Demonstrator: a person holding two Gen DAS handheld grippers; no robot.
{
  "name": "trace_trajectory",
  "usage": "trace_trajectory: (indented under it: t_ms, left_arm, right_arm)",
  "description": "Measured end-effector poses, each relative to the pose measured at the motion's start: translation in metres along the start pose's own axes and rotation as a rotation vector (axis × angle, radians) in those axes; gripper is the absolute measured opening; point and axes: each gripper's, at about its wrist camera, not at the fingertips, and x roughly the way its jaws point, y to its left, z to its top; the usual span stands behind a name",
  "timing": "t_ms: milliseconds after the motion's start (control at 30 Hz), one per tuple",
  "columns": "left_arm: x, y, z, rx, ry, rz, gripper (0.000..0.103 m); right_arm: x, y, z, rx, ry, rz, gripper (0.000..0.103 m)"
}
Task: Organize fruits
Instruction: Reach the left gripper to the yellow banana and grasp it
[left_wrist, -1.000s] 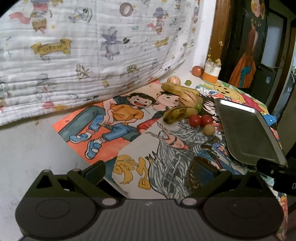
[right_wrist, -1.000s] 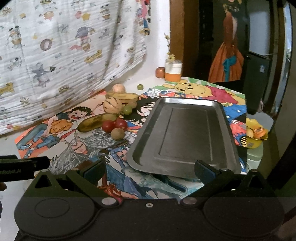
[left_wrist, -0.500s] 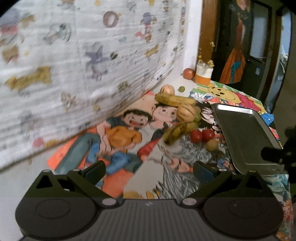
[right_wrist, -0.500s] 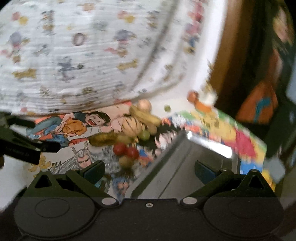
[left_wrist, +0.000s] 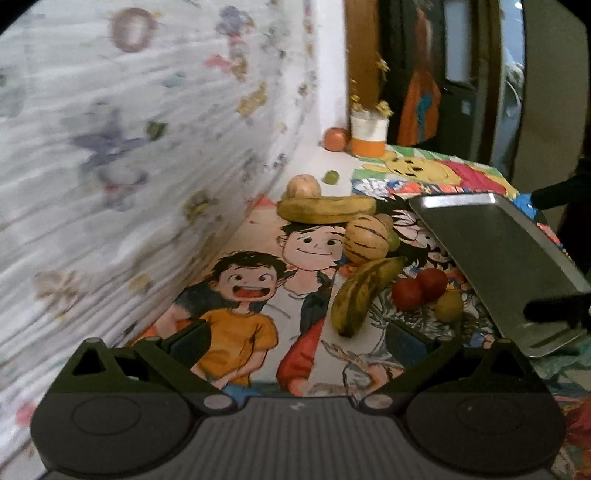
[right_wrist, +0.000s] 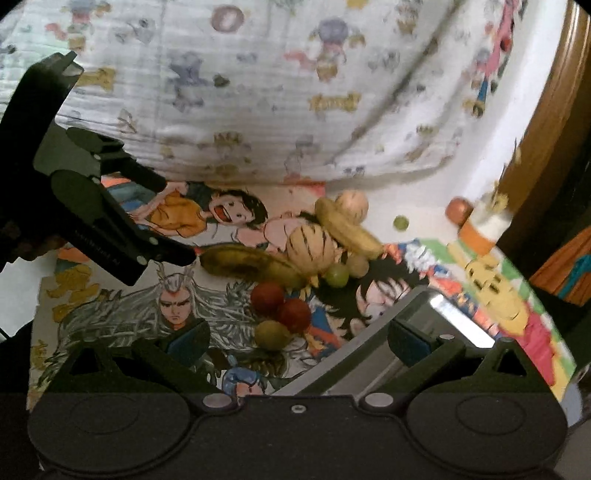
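Observation:
A heap of fruit lies on cartoon posters: two bananas (left_wrist: 360, 291) (left_wrist: 325, 208), a striped melon (left_wrist: 365, 238), two red tomatoes (left_wrist: 419, 290), a yellow-green fruit (left_wrist: 448, 306) and a pale round fruit (left_wrist: 303, 185). An empty metal tray (left_wrist: 495, 251) lies right of the heap. My left gripper (left_wrist: 295, 334) is open and empty, short of the near banana. My right gripper (right_wrist: 295, 338) is open and empty, just before the yellow-green fruit (right_wrist: 271, 334) and the tomatoes (right_wrist: 280, 304), with the tray's corner (right_wrist: 436, 314) under its right finger. The left gripper also shows in the right wrist view (right_wrist: 162, 218).
A printed cloth (left_wrist: 147, 129) hangs close along the left. An orange-and-white cup (left_wrist: 369, 136), a red-orange fruit (left_wrist: 336, 139) and a small green fruit (left_wrist: 331, 176) stand at the back by a wooden door frame. The right gripper's finger (left_wrist: 554, 310) crosses the tray.
Both grippers have moved forward towards the fruit heap. The right gripper has swung left, off the tray and onto the fruit. Both stay open.

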Motion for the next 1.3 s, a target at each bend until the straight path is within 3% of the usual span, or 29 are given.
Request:
trace_trajectory:
  t_ms: [200,467,633,967,1033,1167,1300]
  left_arm:
    - [0.027,-0.002,0.010,0.028,0.012,-0.059,0.101]
    - [0.050,-0.005,0.019,0.079,0.021,-0.124,0.079]
    - [0.058,-0.008,0.022,0.106,0.034,-0.166,0.060]
    - [0.069,-0.016,0.026,0.152,0.077,-0.218,0.043]
    - [0.070,-0.017,0.026,0.148,0.086,-0.228,0.036]
    - [0.070,-0.019,0.026,0.144,0.094,-0.220,0.035]
    - [0.067,-0.016,0.025,0.062,0.109,-0.209,0.033]
  right_arm:
    - [0.028,-0.007,-0.006,0.063,0.045,0.039,0.084]
    - [0.047,-0.007,-0.012,0.111,0.066,0.077,0.060]
    - [0.052,-0.008,-0.014,0.157,0.074,0.107,0.048]
    - [0.058,-0.010,-0.017,0.217,0.067,0.132,0.032]
    - [0.058,-0.011,-0.018,0.229,0.063,0.136,0.032]
    - [0.056,-0.013,-0.021,0.258,0.053,0.143,0.032]
    - [0.049,-0.015,-0.024,0.289,0.030,0.158,0.032]
